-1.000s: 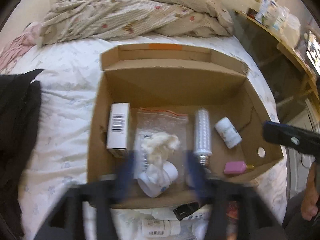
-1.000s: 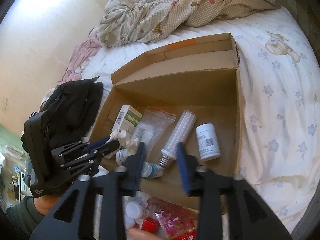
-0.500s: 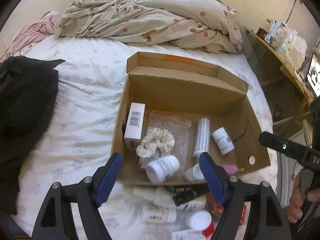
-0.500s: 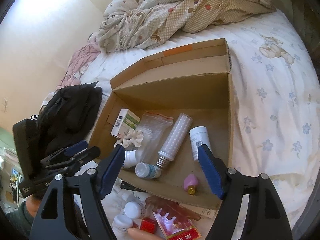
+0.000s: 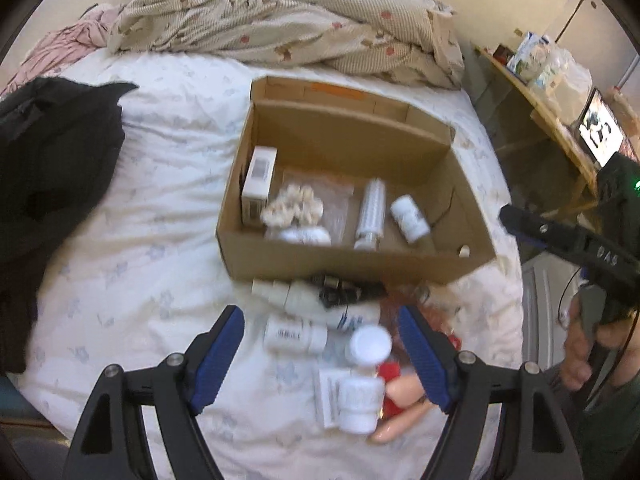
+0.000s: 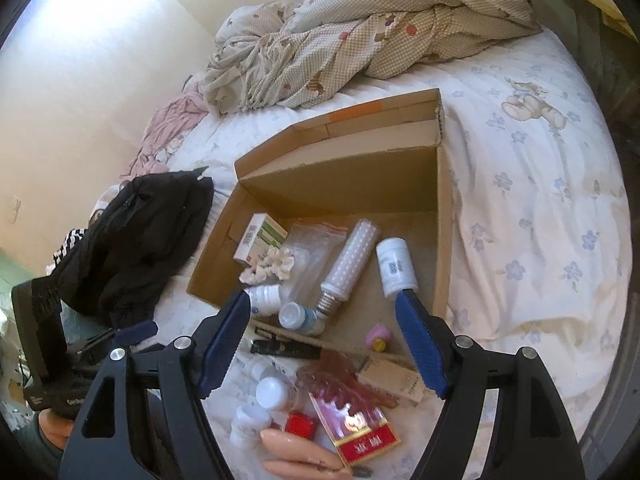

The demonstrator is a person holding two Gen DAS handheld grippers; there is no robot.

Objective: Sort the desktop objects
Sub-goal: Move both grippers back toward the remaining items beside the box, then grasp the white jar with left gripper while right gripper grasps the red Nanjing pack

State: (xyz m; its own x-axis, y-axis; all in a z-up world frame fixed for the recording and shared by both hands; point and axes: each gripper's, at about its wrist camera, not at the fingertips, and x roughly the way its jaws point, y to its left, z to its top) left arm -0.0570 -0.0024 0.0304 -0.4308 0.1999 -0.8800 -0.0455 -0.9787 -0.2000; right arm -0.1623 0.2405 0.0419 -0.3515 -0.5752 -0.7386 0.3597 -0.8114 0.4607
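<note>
Left wrist view: left tongs (image 5: 322,350) spread wide, nothing btwn the blue pads (image 5: 218,360), hovering over loose white bottles (image 5: 296,334) on the bed (image 5: 120,264). One capped bottle (image 5: 368,346) stands upright btwn the pads, another bottle (image 5: 358,402) lies just below it, a red item (image 5: 390,374) beside. View is motion-blurred.

Right wrist view: right tongs (image 6: 322,340) also released, wide apart, empty, above the near edge of the cardboard box (image 6: 444,216). Under them on the bed: white bottles (image 6: 272,392), a black pen-like item (image 6: 284,347), a red-and-pink packet (image 6: 354,424).

Inside the box, L to R: small white carton (image 6: 260,240), cream scrunchie (image 6: 272,266) on a clear zip bag (image 6: 316,244), LED corn bulb (image 6: 348,260), white bottle (image 6: 394,266); two more bottles (image 6: 280,306) and a pink item (image 6: 379,335) near the front wall.

Further out: black garment (image 6: 140,236) left of box, crumpled quilt (image 6: 360,32) at far end of bed.
</note>
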